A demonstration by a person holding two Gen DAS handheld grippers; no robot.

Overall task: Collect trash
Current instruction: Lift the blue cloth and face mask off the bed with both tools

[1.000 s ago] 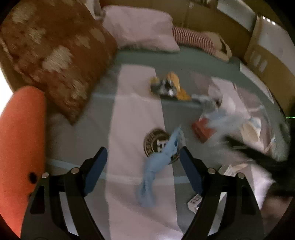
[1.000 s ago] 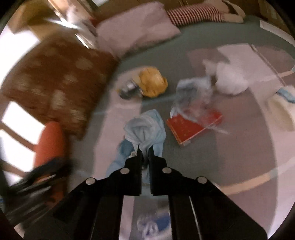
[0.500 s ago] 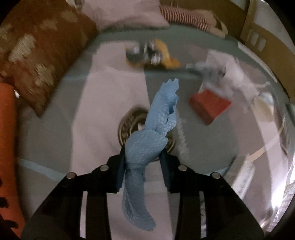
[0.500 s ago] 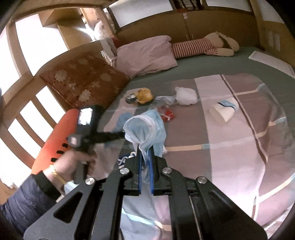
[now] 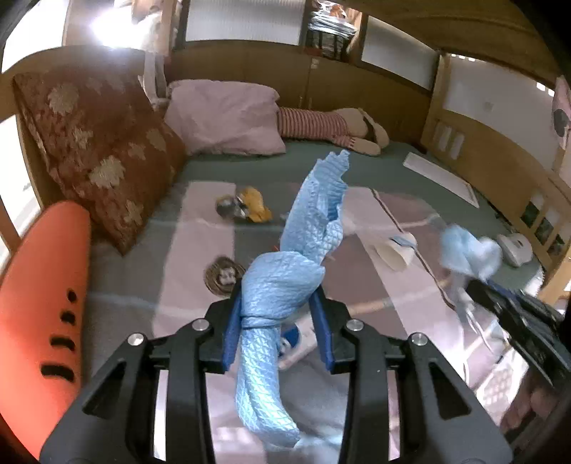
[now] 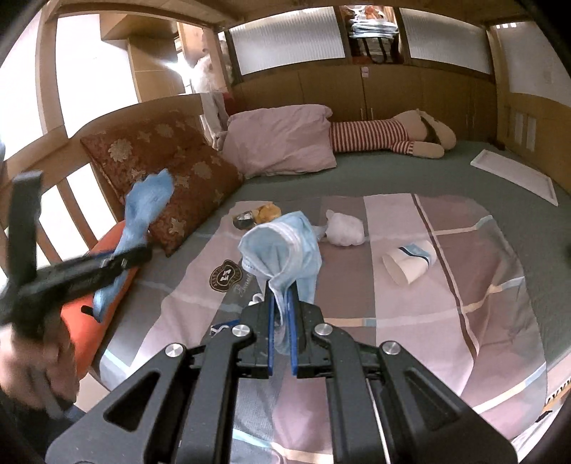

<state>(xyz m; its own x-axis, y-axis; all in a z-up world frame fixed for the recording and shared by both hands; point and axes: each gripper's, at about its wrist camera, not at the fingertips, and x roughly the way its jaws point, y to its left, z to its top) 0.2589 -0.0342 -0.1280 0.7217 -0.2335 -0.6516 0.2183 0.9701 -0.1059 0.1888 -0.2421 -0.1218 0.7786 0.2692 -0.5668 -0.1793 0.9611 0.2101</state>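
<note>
Blue quilted cloth [image 5: 282,282], knotted and bunched, sits clamped between the left gripper [image 5: 276,321] pads, lifted clear of the bed for carrying off. The right gripper [image 6: 282,332] pinches a pale blue face mask [image 6: 282,246] tight by its straps. Beyond both claws, uncollected on the checked blanket [image 6: 446,303], lie a paper cup [image 6: 410,266], white wad [image 6: 344,226] and yellow wrapper [image 5: 249,208].

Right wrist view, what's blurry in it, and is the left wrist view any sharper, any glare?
Right wrist view: the left gripper and hand smear; the bed is sharp. Left wrist view: blue cloth crisp, right gripper blurred, glare by the headboard.
</note>
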